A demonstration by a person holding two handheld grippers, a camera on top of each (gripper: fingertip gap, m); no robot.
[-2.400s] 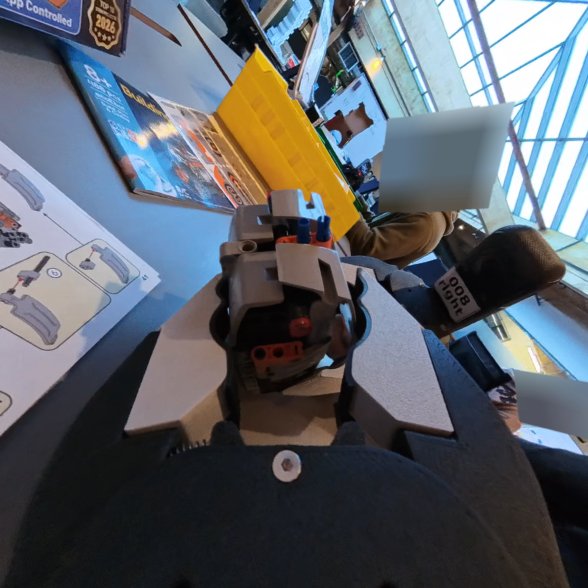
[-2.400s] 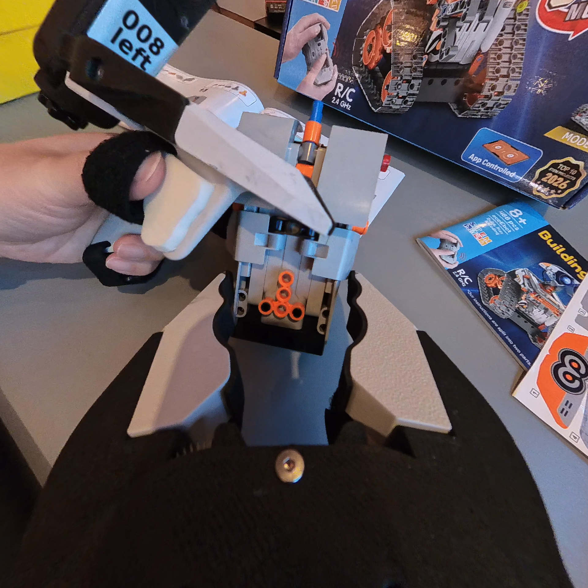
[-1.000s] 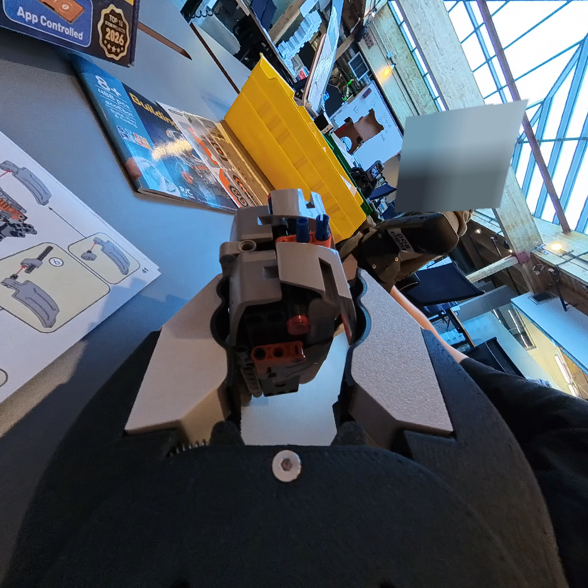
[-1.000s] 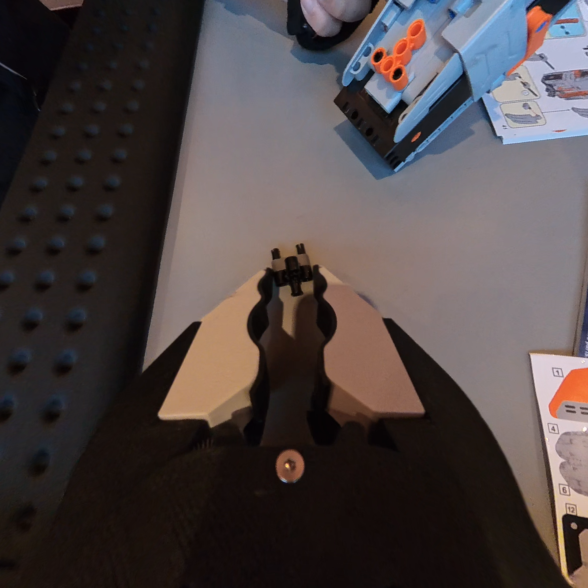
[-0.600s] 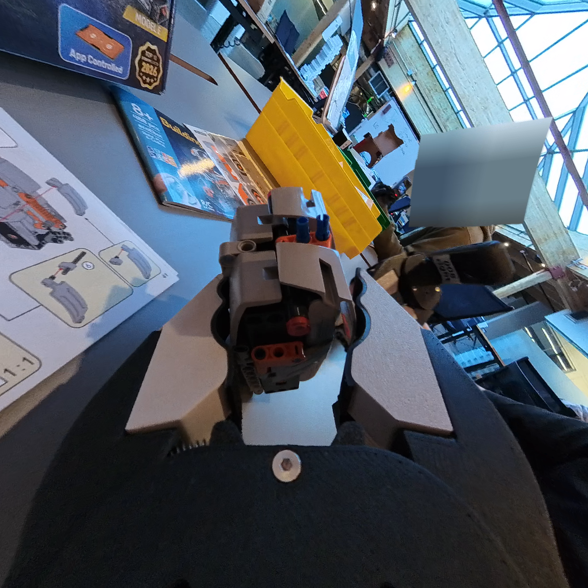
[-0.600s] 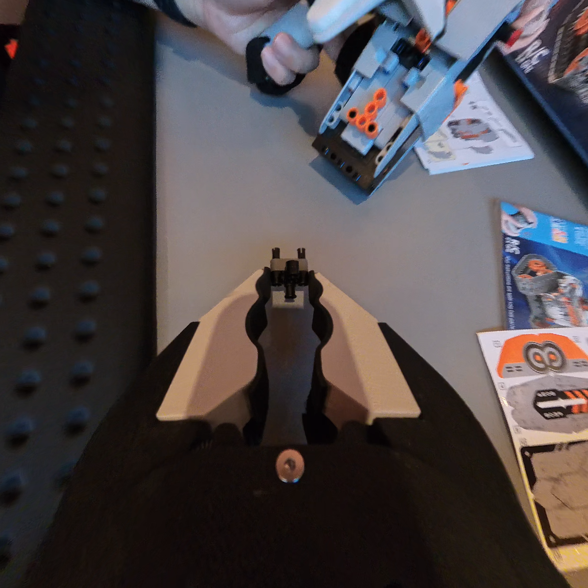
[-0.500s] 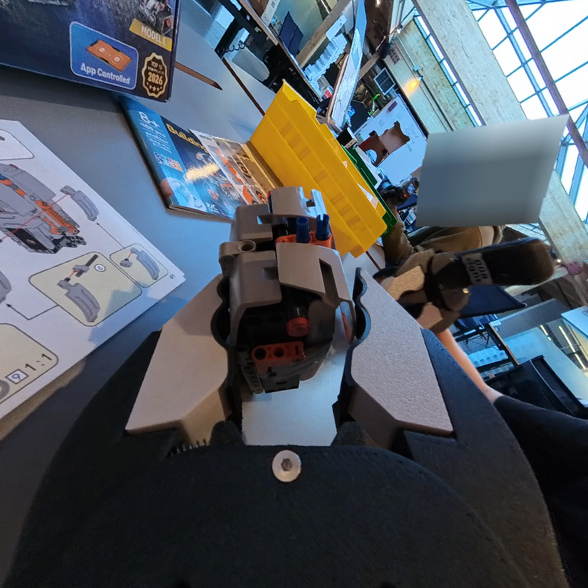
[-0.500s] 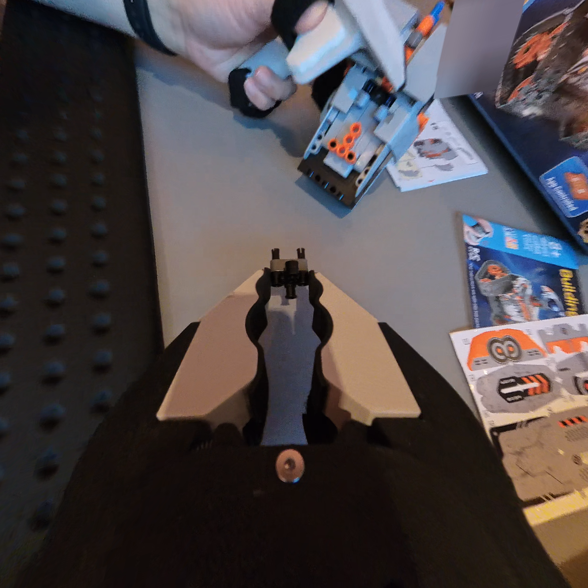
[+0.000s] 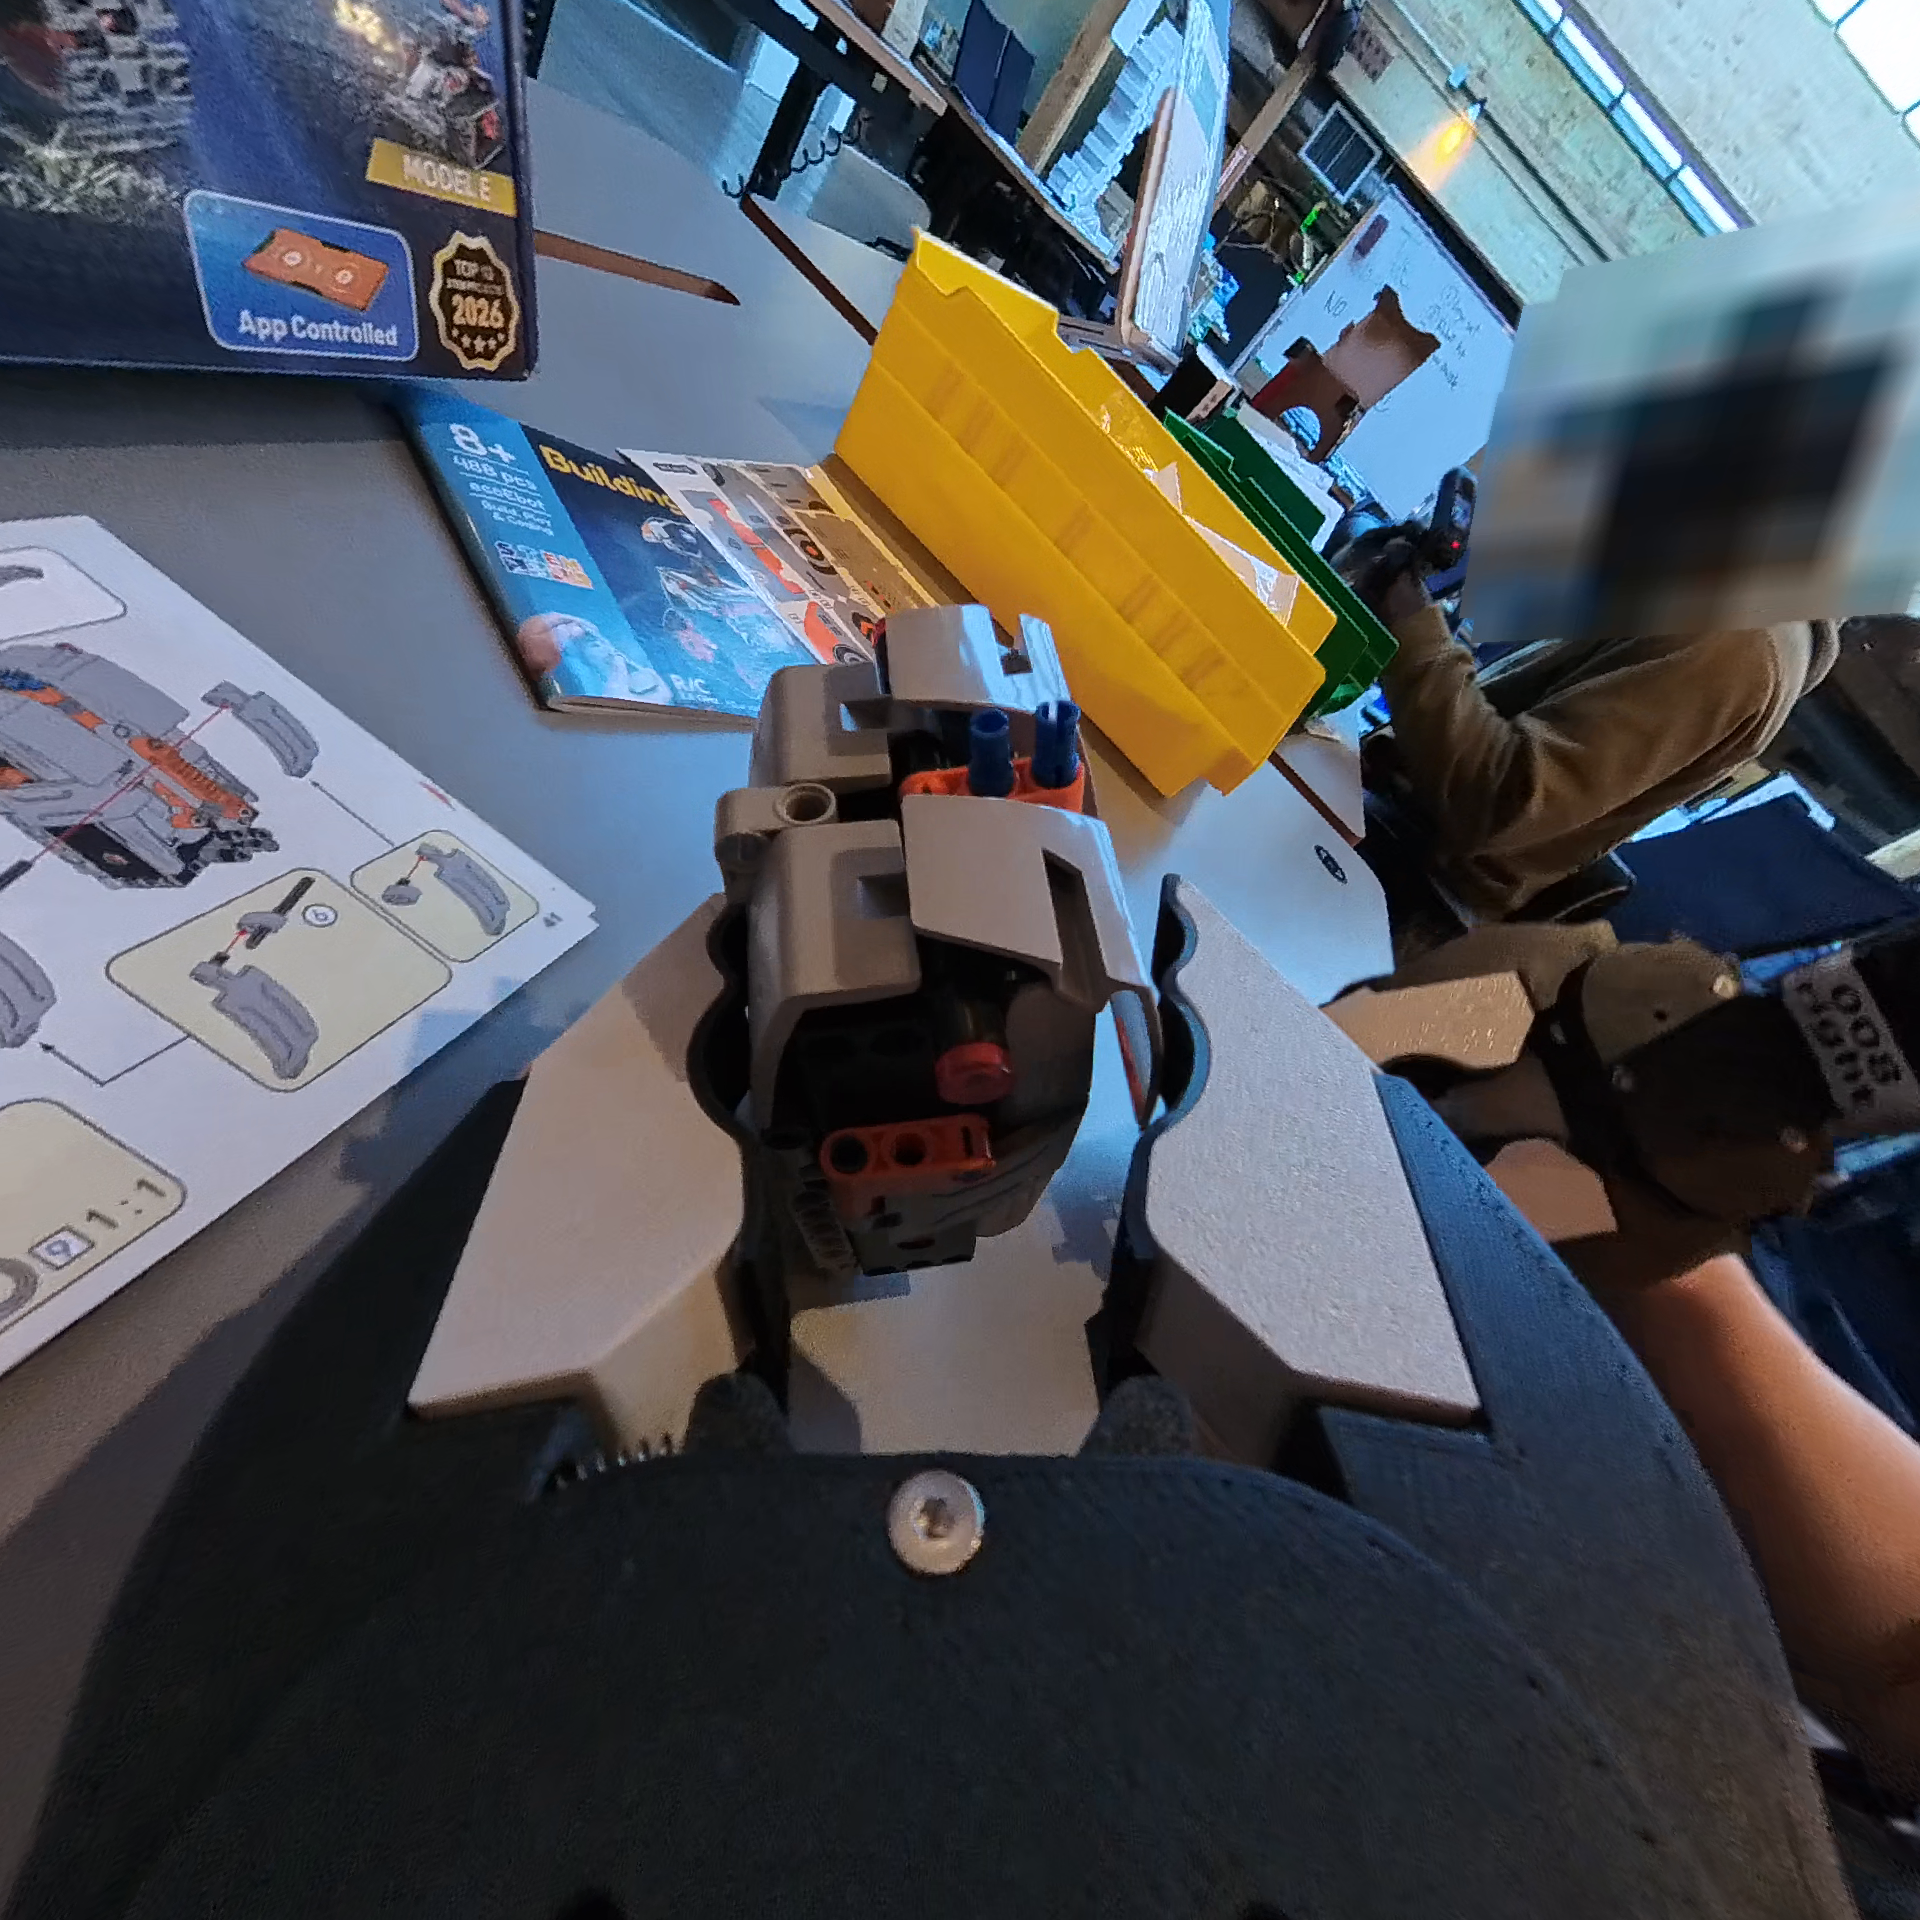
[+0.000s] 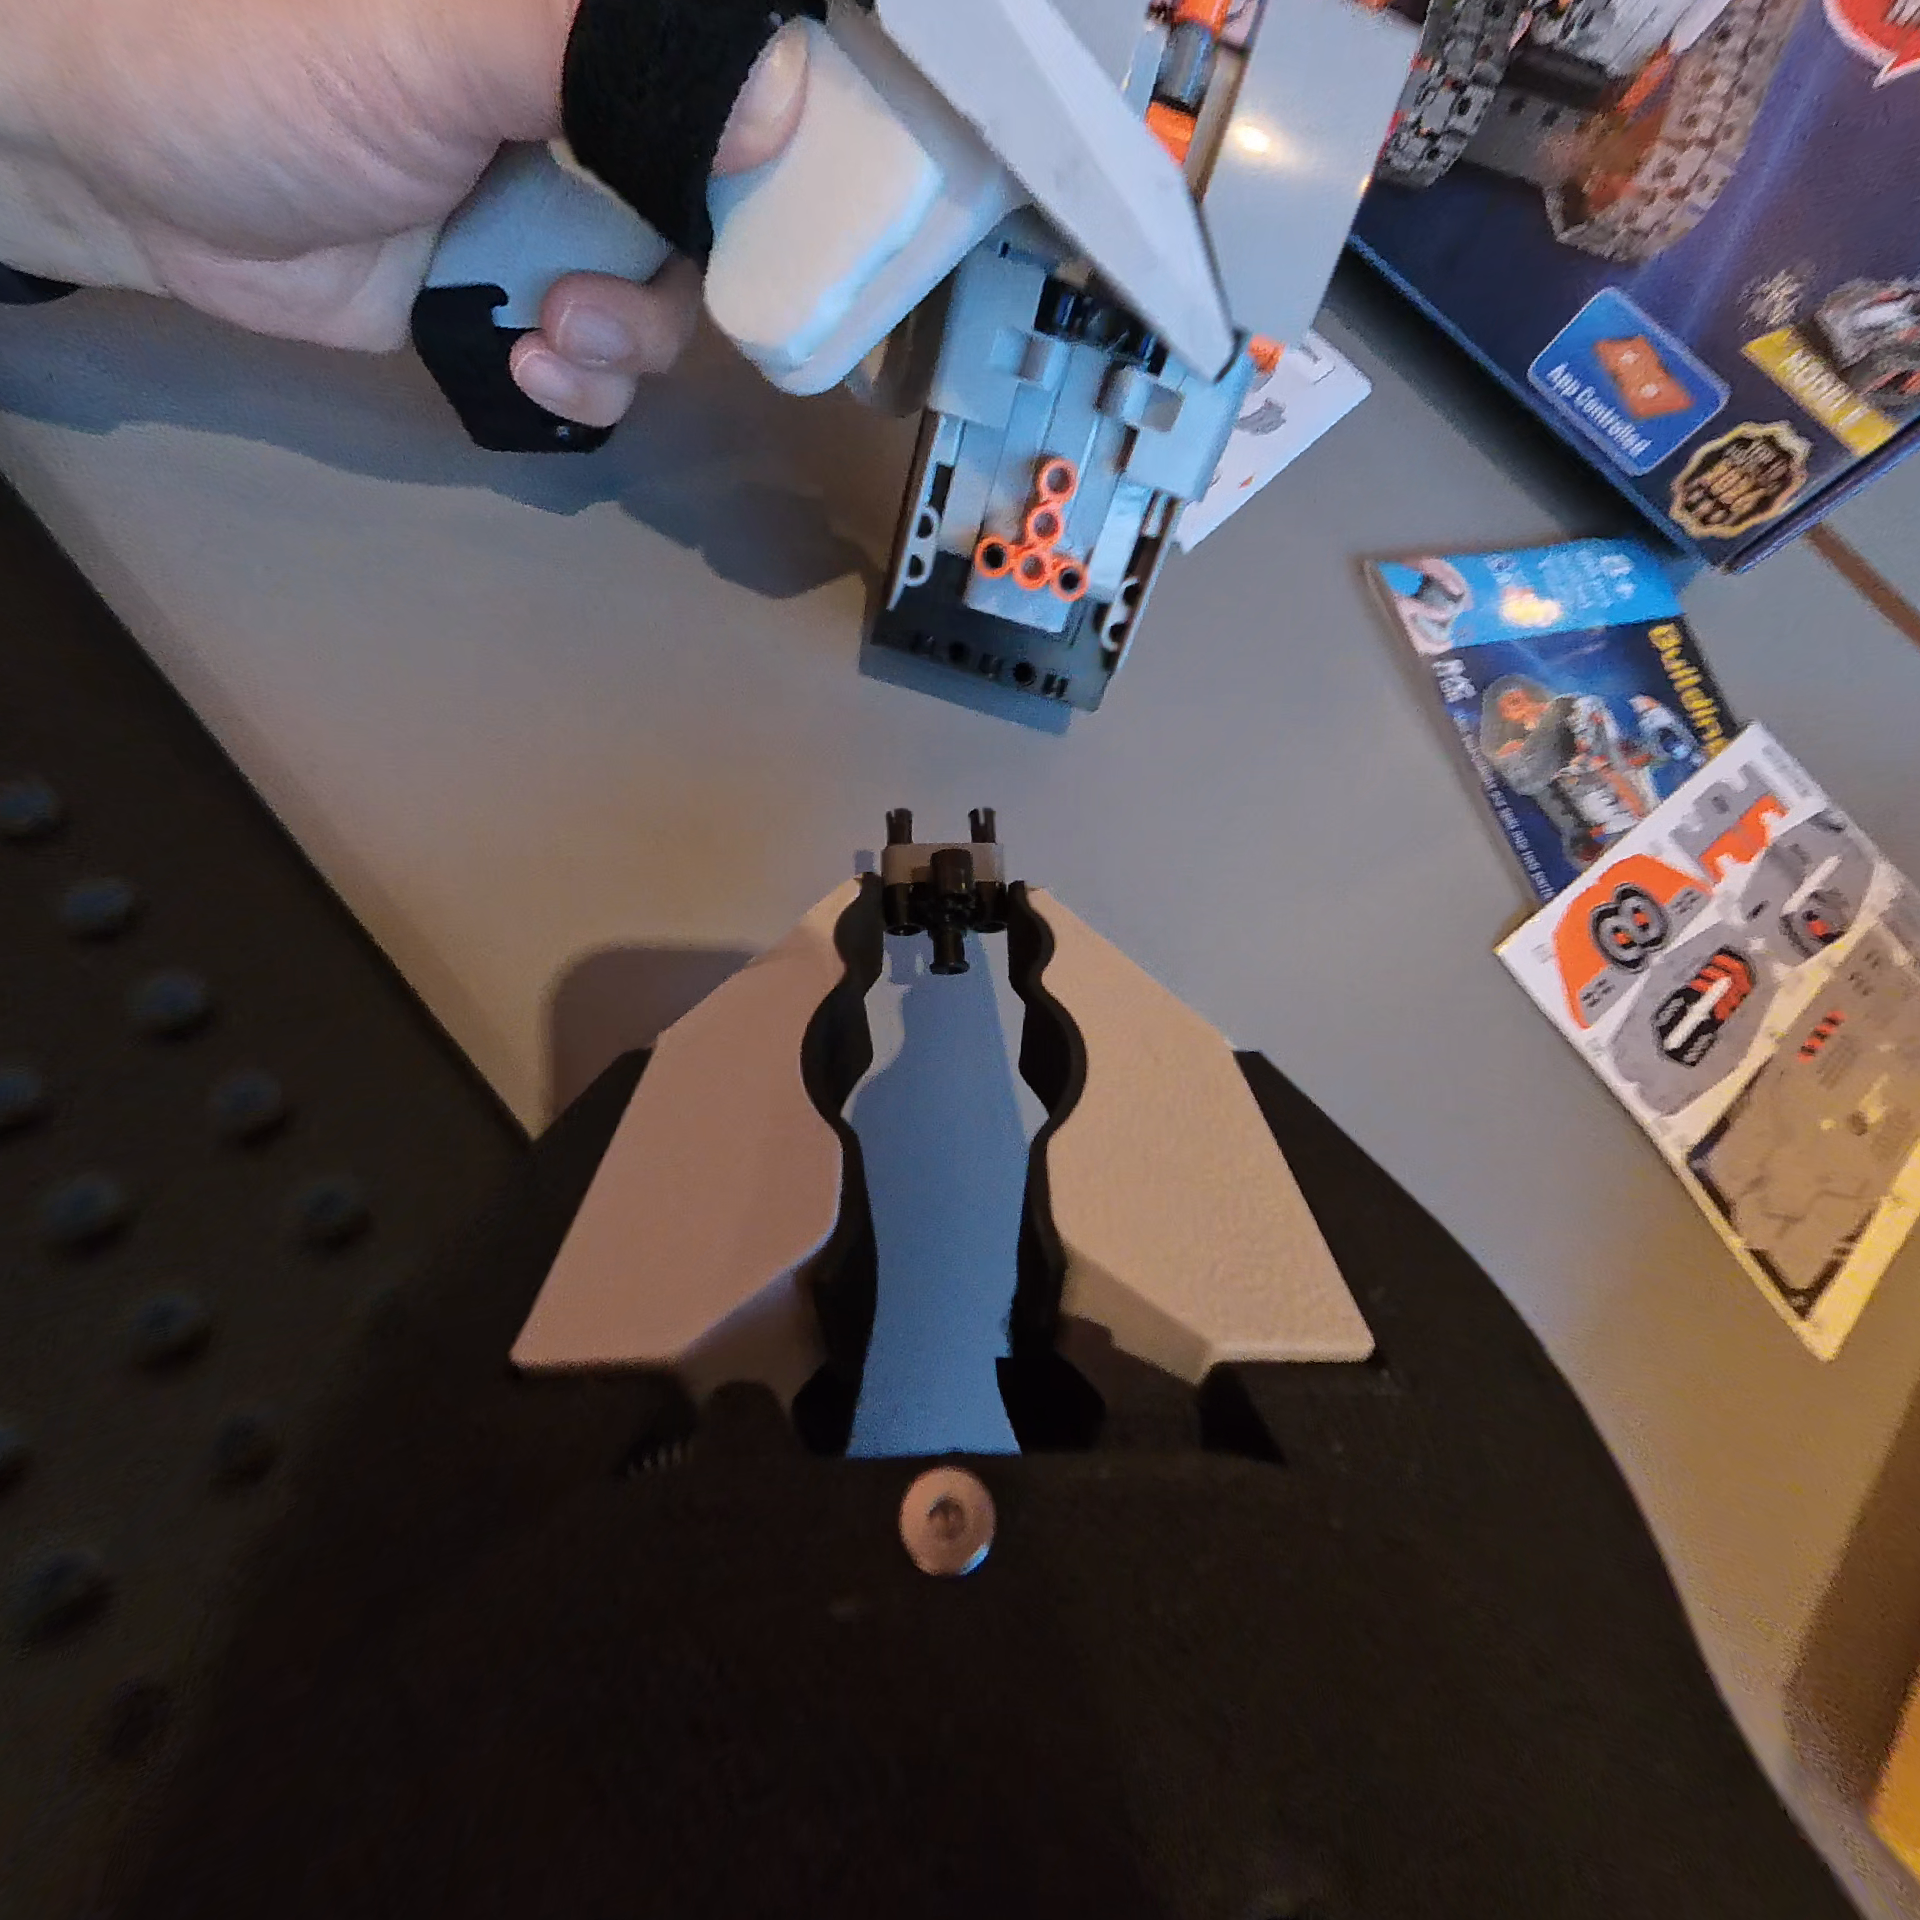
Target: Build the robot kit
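Nearing the brick model (image 10: 1023, 540), right hand-held gripper (image 10: 943, 894) (pinching small connector (image 10: 943, 868)).

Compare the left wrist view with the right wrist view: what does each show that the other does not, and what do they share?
Only the left wrist view shows the yellow bin, the green bin behind it, a seated person's brown sleeve and the room beyond. Only the right wrist view shows the small grey and black piece pinched at the right gripper jaw tips, and the dark studded mat. Both show the grey brick model in the left gripper, the blue booklet, the sticker sheet, the printed box and the grey table.
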